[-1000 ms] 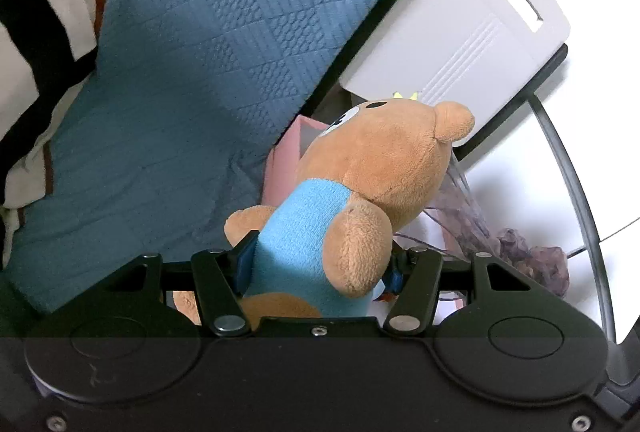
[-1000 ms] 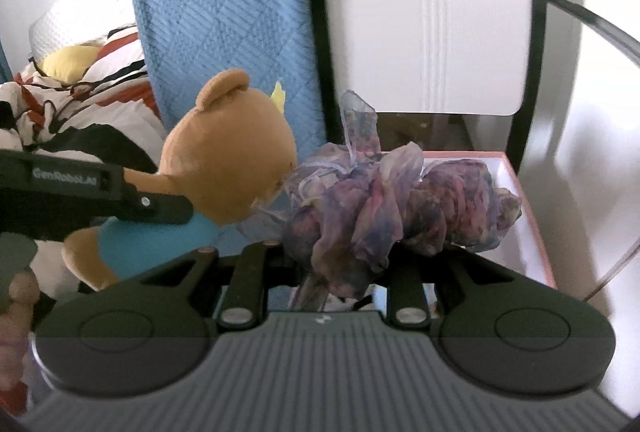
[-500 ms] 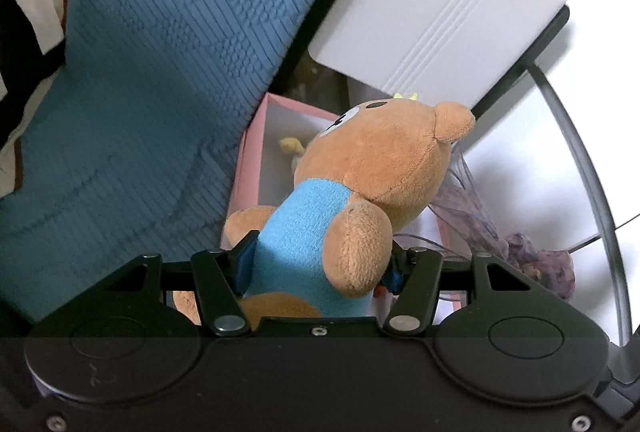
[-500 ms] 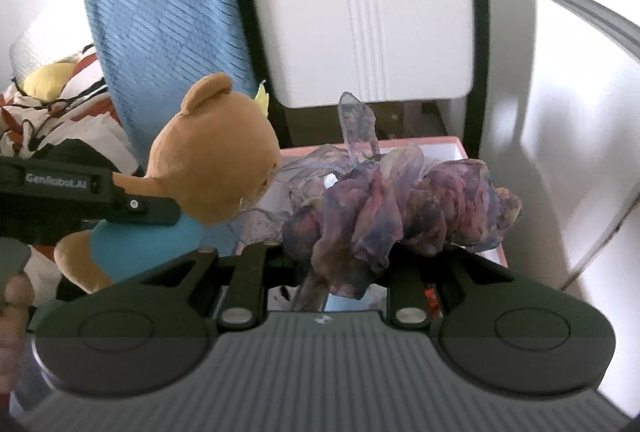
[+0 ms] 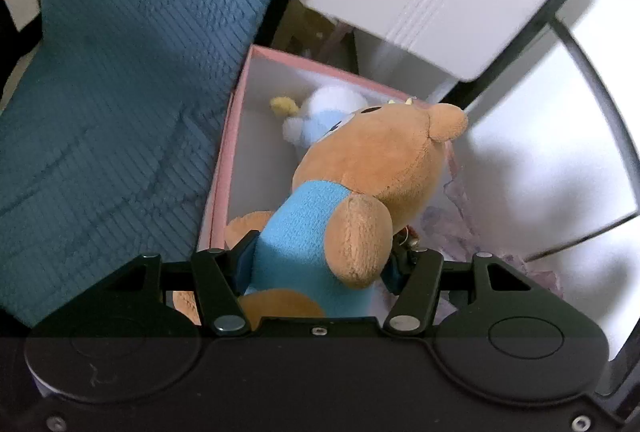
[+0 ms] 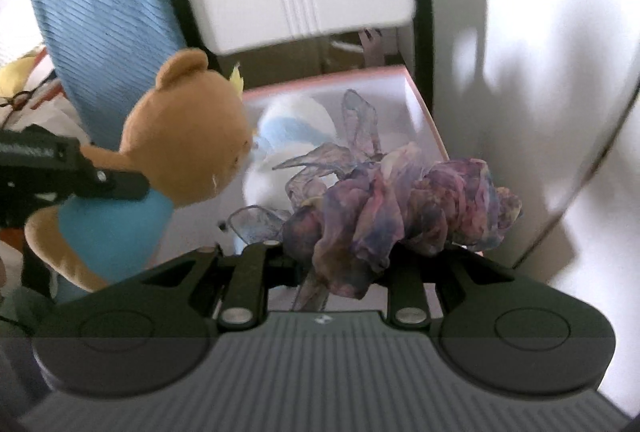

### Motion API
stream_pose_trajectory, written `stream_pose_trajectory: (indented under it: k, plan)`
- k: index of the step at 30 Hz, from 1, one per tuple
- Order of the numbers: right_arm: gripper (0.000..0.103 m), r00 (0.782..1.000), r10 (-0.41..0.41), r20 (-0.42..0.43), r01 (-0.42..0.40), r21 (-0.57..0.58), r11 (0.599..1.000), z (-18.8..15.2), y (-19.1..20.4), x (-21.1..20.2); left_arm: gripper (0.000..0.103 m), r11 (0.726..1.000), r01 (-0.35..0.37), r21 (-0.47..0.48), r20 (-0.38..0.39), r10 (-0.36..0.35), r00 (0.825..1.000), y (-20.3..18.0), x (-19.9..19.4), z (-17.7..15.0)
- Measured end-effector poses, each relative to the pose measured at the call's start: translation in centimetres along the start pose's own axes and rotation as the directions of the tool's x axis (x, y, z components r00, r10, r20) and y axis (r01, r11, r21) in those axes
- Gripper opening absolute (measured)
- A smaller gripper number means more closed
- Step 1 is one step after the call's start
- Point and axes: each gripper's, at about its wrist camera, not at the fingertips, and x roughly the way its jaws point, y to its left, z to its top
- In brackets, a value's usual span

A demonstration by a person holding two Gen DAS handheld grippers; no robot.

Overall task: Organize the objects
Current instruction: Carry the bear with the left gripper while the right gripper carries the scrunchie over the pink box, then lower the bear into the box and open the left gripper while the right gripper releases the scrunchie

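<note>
A brown teddy bear (image 5: 372,167) in a blue shirt is held by the left gripper (image 5: 320,264), whose jaws are clenched on its torso; its head is hung over the pink box (image 5: 224,159). A purple gauzy scrunchie (image 6: 400,207) is clamped in the jaws of the right gripper (image 6: 324,268), above the box. A white-and-blue plush (image 5: 320,111) is seen inside, at 12 o'clock of the bear. A blue quilted cover (image 5: 120,71) is spread at 9 o'clock.

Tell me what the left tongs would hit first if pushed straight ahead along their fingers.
Probably the white-and-blue plush already lying in the pink box. The left tongs hold the teddy bear above it, so the bear's head would likely meet it first; depth is unclear.
</note>
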Motion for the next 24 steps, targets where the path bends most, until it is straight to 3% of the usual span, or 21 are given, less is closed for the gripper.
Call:
stream_pose_trajectory:
  k: [12, 14, 16, 17, 18, 20, 24]
  plan:
    - [0.027, 0.997, 0.000, -0.079, 0.005, 0.064, 0.998, -1.6, -2.0, 2.9, 0.059, 0.999, 0.014, 0.048, -0.047, -0.011, 0.999, -0.7, 2.1, 0.3]
    - [0.034, 0.996, 0.010, -0.084, -0.004, 0.069, 0.998, -1.5, -2.0, 2.9, 0.062, 0.998, 0.010, 0.063, -0.047, -0.007, 0.999, -0.8, 1.9, 0.5]
    - [0.055, 0.995, 0.025, -0.092, -0.017, 0.086, 0.996, -1.3, -2.2, 3.1, 0.068, 0.998, 0.003, 0.066, -0.046, 0.000, 0.999, -0.8, 1.7, 0.7]
    - [0.061, 0.995, 0.033, -0.094, -0.023, 0.102, 0.994, -1.2, -2.4, 3.0, 0.072, 0.994, 0.024, 0.111, -0.096, -0.013, 0.995, -0.8, 1.3, 1.0]
    - [0.067, 0.995, 0.035, -0.092, -0.024, 0.113, 0.993, -1.1, -2.5, 3.0, 0.077, 0.993, 0.025, 0.114, -0.090, -0.015, 0.996, -0.7, 0.9, 1.1]
    - [0.068, 0.996, 0.030, -0.080, -0.019, 0.130, 0.991, -0.8, -2.6, 2.5, 0.085, 0.993, 0.018, 0.113, -0.074, -0.010, 0.997, -0.7, 0.1, 1.5]
    - [0.068, 0.999, 0.028, -0.036, -0.023, 0.150, 0.988, 0.5, -2.3, 0.3, 0.090, 0.991, 0.024, 0.133, -0.053, -0.017, 0.998, -1.0, -2.5, 2.3]
